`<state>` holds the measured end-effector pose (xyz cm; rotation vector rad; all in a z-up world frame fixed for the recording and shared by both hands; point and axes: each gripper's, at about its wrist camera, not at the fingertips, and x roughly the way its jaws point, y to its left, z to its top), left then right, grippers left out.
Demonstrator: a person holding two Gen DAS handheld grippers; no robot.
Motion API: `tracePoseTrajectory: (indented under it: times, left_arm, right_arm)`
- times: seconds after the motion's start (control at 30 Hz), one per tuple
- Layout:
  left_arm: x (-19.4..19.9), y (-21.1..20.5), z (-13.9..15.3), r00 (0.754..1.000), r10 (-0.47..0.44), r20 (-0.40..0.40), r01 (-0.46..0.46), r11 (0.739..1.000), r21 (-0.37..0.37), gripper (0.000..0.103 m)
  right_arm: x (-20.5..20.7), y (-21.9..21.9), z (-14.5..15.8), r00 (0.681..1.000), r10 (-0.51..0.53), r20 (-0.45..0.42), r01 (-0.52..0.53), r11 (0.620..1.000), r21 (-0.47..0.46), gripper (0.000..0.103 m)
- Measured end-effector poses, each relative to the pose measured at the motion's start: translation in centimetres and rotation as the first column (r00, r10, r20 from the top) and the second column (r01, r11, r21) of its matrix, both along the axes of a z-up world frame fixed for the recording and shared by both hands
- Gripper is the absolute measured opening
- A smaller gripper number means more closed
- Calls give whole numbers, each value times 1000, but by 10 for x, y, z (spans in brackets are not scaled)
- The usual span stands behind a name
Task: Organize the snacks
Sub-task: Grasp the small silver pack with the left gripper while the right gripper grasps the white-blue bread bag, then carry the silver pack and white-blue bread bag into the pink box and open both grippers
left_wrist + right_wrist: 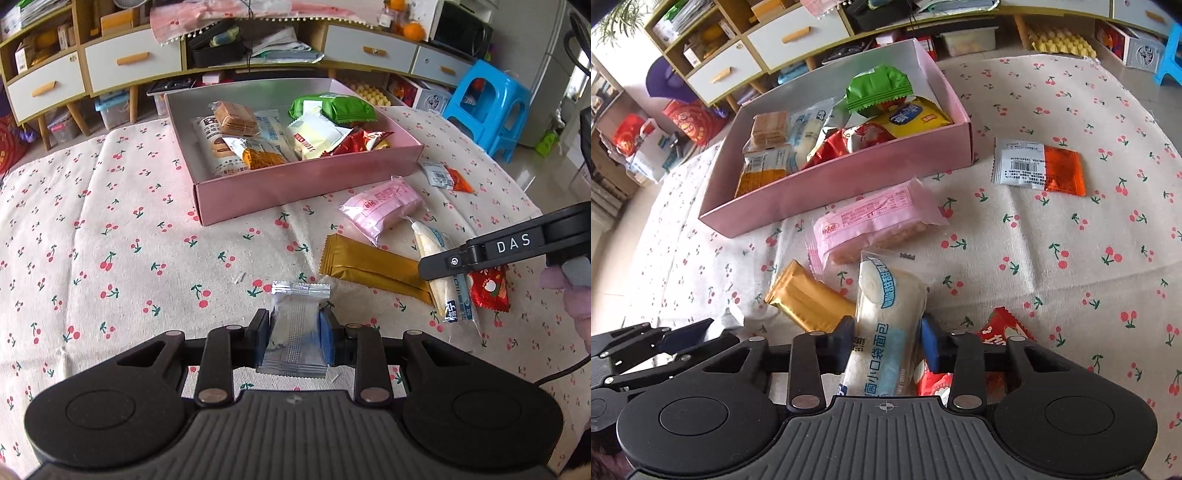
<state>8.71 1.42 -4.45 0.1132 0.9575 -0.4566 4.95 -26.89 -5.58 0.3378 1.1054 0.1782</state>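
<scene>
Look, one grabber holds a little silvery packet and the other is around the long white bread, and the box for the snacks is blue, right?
Nearly. The box is pink, not blue, as both wrist views show. The rest holds: the left gripper pinches the little silvery packet, and the right gripper is around the long white bread.

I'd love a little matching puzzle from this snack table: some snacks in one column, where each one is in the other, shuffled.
Snacks:
1. green packet
2. silver packet
3. white bread roll
4. orange-and-white sachet

Places:
A. lying alone on the cloth beside the pink box
B. gripped between the left gripper's fingers
C. inside the pink box
D. between the right gripper's fingers, on the table

Pairs: 1-C, 2-B, 3-D, 4-A
</scene>
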Motion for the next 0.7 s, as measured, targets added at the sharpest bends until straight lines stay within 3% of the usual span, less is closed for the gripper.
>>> tracePoseTrajectory:
  times: [0.7]
  left_arm:
    - [5, 13, 26, 995, 94, 12, -93, 990, -107, 26]
  right_arm:
    - [1, -13, 30, 996, -91, 7, 89, 990, 110, 34]
